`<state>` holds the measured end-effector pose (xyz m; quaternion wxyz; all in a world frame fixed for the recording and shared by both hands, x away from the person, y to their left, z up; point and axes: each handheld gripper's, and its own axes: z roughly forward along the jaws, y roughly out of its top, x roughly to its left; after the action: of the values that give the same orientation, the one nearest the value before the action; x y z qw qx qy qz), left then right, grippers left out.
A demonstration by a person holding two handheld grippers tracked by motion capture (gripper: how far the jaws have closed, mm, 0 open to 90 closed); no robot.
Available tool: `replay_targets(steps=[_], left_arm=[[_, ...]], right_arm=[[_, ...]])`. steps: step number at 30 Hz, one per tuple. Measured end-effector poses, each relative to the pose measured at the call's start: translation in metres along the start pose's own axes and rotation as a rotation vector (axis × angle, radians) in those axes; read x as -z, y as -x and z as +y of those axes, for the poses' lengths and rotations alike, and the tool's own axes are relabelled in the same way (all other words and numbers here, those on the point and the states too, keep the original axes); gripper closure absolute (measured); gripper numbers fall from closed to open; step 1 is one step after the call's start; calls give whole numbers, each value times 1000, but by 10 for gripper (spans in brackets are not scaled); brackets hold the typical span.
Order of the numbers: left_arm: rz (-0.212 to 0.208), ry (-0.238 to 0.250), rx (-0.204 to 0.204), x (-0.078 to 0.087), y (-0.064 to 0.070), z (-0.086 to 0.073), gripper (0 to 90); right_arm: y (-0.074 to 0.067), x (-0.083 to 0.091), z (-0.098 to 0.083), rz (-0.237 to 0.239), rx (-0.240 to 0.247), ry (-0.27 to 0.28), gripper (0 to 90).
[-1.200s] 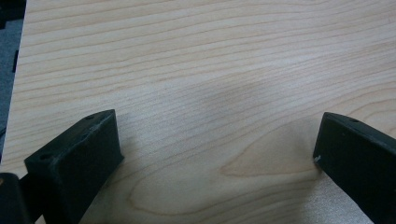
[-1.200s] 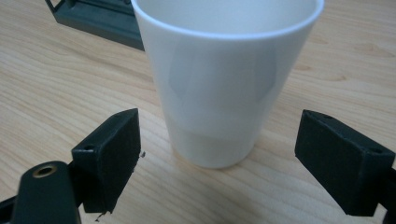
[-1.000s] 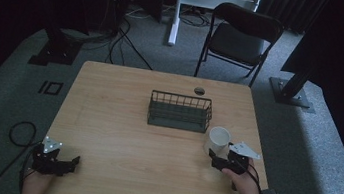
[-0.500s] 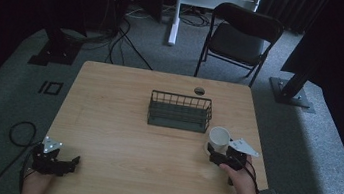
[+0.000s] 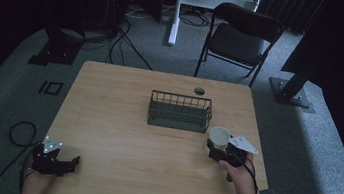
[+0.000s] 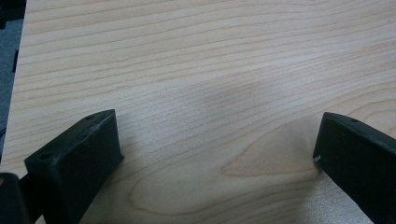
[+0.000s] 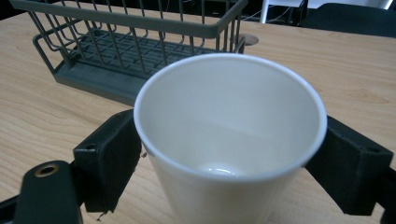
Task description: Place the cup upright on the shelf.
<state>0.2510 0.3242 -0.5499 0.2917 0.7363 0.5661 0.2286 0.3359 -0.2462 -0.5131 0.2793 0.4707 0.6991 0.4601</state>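
Upright, the white cup (image 7: 231,140) sits clamped in the right tool (image 5: 219,151) — left tool (image 5: 72,163) spread apart, holding nothing.

Black folding chair (image 5: 241,38), grey carpet (image 5: 305,140)

Left gripper (image 5: 70,163): black body, a grey three-cornered plate with small dark dots on top, a dark cable looping off behind it.
Right gripper (image 5: 212,150): black, topped by a pale grey three-cornered plate.
Fingers (image 6: 77,161): matte black blocks with blunt, squared ends and small screw holes.
Right gripper's frame: a brass-coloured eyelet sits in the black part at lower left.
Forearms: bare, no sleeves visible.
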Motion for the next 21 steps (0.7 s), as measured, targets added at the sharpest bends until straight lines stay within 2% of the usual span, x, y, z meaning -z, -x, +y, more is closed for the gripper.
replay_targets(steps=[2, 10, 12, 14, 19, 21], left_arm=[[0, 0, 0, 0, 0, 0, 9], [0, 0, 0, 0, 0, 0, 9], [0, 0, 0, 0, 0, 0, 9], [0, 0, 0, 0, 0, 0, 9], [0, 0, 0, 0, 0, 0, 9], [0, 0, 0, 0, 0, 0, 9]], right_arm=[[0, 0, 1, -6, 5, -1, 181], [-1, 0, 4, -9, 29, -17, 194], [-1, 0, 4, -6, 33, -20, 194], [-2, 2, 6, 20, 18, -25, 195], [-4, 6, 16, 21, 34, -16, 195], [-4, 8, 20, 32, 21, -11, 195]])
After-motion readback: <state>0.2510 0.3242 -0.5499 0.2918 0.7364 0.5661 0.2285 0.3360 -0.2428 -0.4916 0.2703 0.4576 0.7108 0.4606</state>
